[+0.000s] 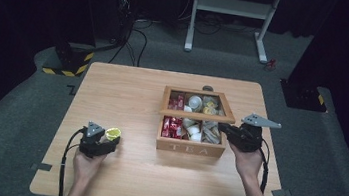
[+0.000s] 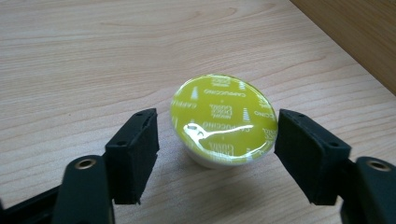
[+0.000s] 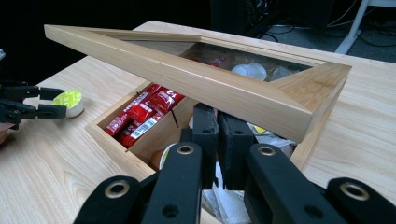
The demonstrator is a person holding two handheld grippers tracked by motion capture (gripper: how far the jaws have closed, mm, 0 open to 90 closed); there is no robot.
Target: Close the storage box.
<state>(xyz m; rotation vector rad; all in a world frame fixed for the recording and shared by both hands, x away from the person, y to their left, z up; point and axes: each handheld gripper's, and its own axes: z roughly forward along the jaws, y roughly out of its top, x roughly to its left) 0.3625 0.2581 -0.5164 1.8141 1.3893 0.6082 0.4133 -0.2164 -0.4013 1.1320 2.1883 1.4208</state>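
Wooden table [image 1: 128, 92] carries a tea box [image 1: 189, 148] near its right edge, lid [image 3: 196, 79] raised; compartments hold red sachets [image 3: 140, 114] and pale capsules [image 1: 193, 130]. Right gripper [image 3: 217, 140], clenched, props the lid's underside. Left gripper [image 2: 215, 140] stands released astride a yellow-topped capsule [image 2: 224, 119] near the front-left corner.

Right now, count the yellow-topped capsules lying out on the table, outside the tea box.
1. The yellow-topped capsule sits on the table between the left gripper's open jaws, left of the tea box. Others may be hidden inside the box.
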